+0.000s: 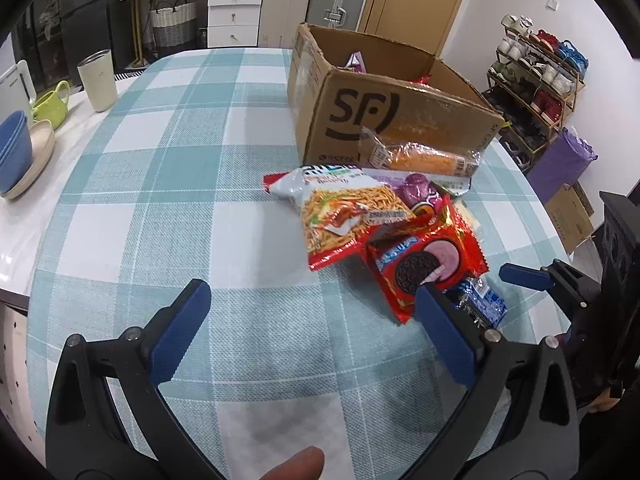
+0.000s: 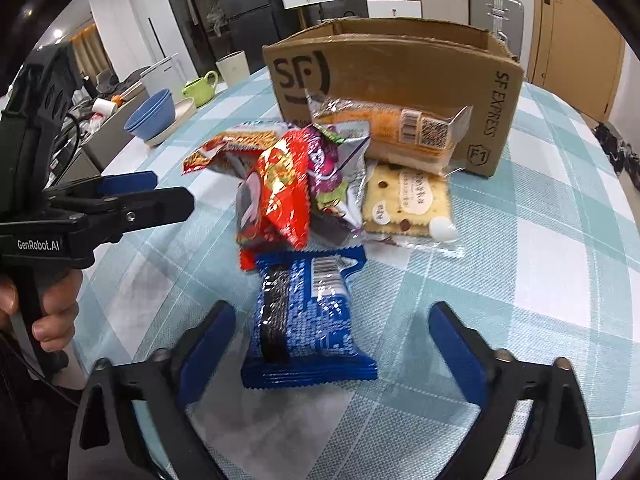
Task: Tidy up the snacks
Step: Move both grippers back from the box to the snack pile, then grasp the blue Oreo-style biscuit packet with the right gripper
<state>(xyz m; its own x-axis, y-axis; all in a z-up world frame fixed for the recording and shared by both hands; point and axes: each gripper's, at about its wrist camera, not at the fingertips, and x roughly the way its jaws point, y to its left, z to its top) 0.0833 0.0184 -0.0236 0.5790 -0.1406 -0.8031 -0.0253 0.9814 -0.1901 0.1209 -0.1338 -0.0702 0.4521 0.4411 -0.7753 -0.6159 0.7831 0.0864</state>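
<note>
My right claw (image 2: 332,344) was spread apart around the blue Oreo pack (image 2: 308,316), nearest snack before the SF cardboard box (image 2: 400,64) on the tabletop (image 2: 540,280), long axis pointing boxward. Left claw (image 1: 312,320) apart too, empty, farther off.

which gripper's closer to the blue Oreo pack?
Right. The right gripper is open with the blue Oreo pack between its fingers; the left gripper is open, off to the pack's left.
</note>
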